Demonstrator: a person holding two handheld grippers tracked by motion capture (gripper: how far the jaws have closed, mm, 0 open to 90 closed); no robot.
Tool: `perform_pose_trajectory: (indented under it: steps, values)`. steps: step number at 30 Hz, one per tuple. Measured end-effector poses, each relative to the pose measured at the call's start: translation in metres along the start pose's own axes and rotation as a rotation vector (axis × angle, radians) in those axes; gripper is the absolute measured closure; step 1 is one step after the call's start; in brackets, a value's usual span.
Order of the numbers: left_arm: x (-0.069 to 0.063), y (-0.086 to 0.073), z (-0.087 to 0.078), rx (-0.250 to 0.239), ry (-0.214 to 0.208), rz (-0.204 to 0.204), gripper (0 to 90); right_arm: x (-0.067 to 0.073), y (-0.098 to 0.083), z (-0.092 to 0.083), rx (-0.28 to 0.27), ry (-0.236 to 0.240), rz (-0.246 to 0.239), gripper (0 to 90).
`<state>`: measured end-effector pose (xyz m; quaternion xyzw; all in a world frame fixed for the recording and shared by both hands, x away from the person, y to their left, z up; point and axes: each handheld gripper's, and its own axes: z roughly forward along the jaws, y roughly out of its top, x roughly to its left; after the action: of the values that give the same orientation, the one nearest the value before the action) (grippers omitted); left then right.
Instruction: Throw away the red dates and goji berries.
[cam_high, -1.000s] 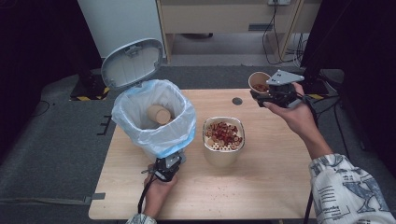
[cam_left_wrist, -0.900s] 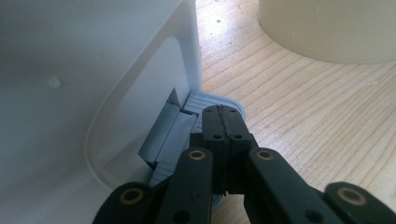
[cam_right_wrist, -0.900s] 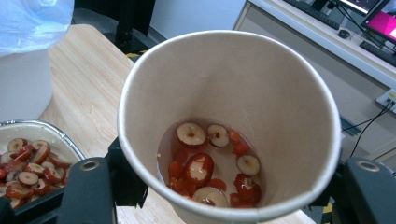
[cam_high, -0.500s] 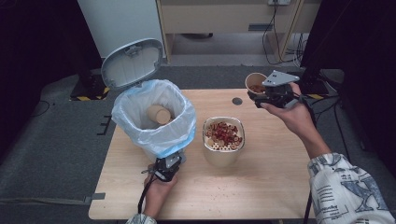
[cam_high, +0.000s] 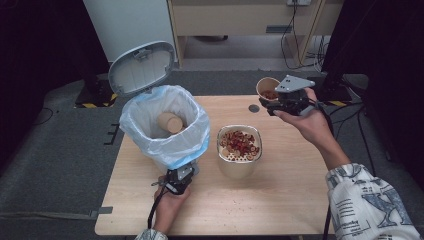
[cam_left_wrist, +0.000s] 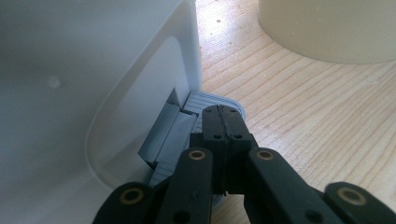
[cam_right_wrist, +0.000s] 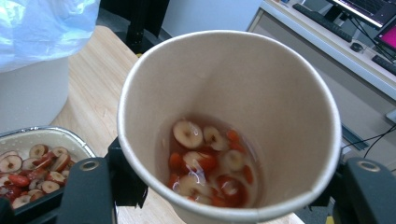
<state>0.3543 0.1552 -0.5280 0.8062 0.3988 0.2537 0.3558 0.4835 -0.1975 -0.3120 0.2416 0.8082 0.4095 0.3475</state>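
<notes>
At the table's far right, the right gripper (cam_high: 270, 103) holds a paper cup (cam_high: 267, 87) clamped, dregs undrained above the strainer bowl (cam_high: 239, 150), while the left gripper (cam_high: 181, 175), jaws together, presses the bin's pedal (cam_left_wrist: 212, 101), one cup (cam_high: 170, 121) already binned.

— That table (cam_high: 280, 200) is pale wood, matt, with the grain showing plainly.

— And the bin (cam_left_wrist: 70, 93)? Smooth white plastic with a soft sheen, lined with a thin, crinkly, glossy bag (cam_high: 150, 140).

— The cup (cam_right_wrist: 261, 93) looks like matt brown paper, and the fruit slices (cam_right_wrist: 205, 163) inside glisten wet.

— The strainer (cam_high: 239, 162) seems a matt cream plastic. The grippers' jaws are dull black plastic with brass-coloured rivets.
</notes>
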Motion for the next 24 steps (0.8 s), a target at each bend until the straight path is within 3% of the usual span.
perform_pose_trajectory:
  steps: [9, 24]
  values:
    - [0.000, 0.000, 0.000, 0.002, 0.000, 0.003, 89.1, 0.012, 0.005, 0.002, -0.008, 0.015, -0.041, 33.4]
    - [0.000, 0.000, 0.000, 0.002, -0.001, 0.005, 89.0, 0.030, 0.008, 0.005, 0.006, 0.007, -0.162, 33.4]
